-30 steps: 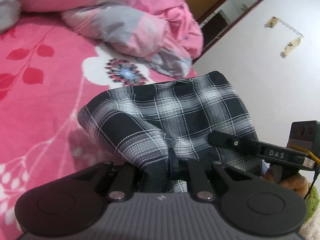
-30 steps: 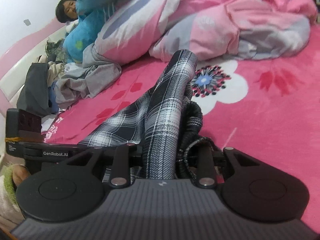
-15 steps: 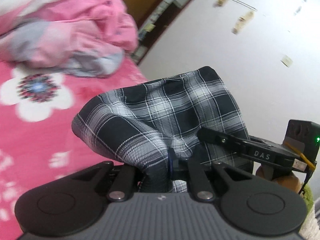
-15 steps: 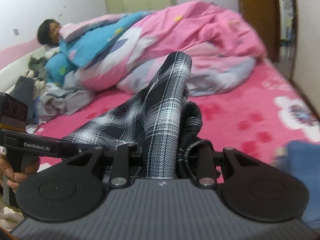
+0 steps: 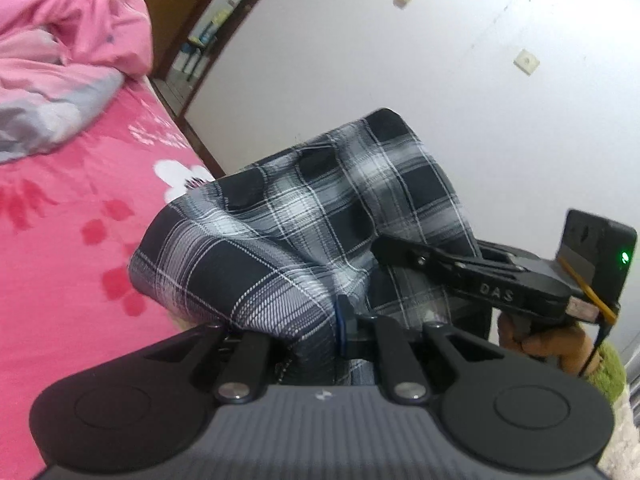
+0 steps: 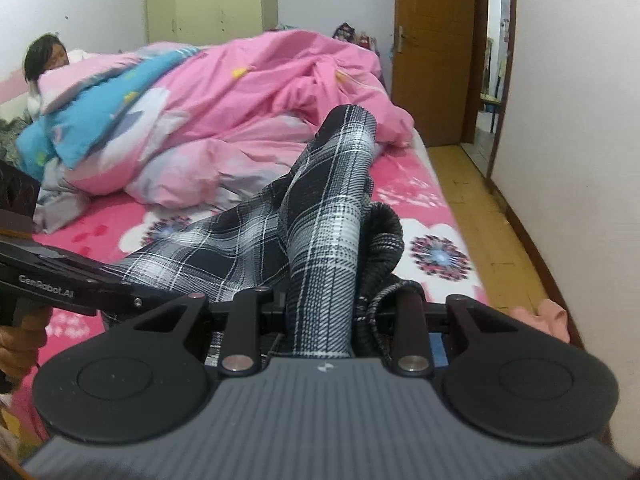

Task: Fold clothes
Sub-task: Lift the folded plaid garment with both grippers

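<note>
— Where was the plaid garment point(image 5: 320, 220)?
— Above the bed point(image 6: 432, 208), strung between both tools: left tool point(image 5: 340, 332) and right tool point(image 6: 324, 320) each clamped on one end, equally near.

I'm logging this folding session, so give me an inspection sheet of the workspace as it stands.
Surface: pink floral bed sheet, partly bare.
Job's things: plaid garment held up off the bed between both claws.
Clutter: pink duvet heaped; a person lies under it.
Grippers: left claw shut on the garment; right claw shut on it too.
Cables: nothing seen.
Surroundings: wooden door, green wardrobe, white wall.
</note>
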`<state>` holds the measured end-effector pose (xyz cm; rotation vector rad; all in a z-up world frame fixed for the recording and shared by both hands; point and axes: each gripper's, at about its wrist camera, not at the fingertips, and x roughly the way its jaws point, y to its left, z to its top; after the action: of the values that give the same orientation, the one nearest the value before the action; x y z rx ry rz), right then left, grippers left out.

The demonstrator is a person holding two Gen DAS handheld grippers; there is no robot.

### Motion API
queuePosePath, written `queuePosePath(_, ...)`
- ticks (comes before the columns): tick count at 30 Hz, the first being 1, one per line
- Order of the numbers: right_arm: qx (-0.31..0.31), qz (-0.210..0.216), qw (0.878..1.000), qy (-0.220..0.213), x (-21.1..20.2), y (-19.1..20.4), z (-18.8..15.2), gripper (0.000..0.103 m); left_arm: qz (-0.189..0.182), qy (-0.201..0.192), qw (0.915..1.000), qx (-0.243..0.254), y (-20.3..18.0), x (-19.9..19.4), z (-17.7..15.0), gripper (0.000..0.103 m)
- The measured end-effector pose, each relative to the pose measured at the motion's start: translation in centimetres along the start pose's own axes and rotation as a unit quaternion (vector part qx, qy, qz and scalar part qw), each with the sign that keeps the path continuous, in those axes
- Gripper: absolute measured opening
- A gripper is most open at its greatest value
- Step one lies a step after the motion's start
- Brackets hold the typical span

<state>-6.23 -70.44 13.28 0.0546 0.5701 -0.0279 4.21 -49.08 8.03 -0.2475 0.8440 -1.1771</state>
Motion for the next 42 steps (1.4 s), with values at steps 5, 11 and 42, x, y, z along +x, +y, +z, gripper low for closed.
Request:
queuePosePath(5,0.013,0.016,1.0,0.023,1.9,-4.5,-0.1,0.027,-0.013,0.028,0.9995,0.002,-0.4,4.0,-0.1,0.012)
queuePosePath(11,0.024,0.055,0.997,0.057,5.0,-8.1,0.0,0.027,-0.019,0.045,0.9988,-0.011,0.9,6.9,0.0,0.012)
queuePosePath(42,-0.09,-0.162,0.969,-0.165,-2.0,15.2,-16.9,0.081,0.001,0.042,0.9964,0.073,6.6,5.8,1.2,0.067)
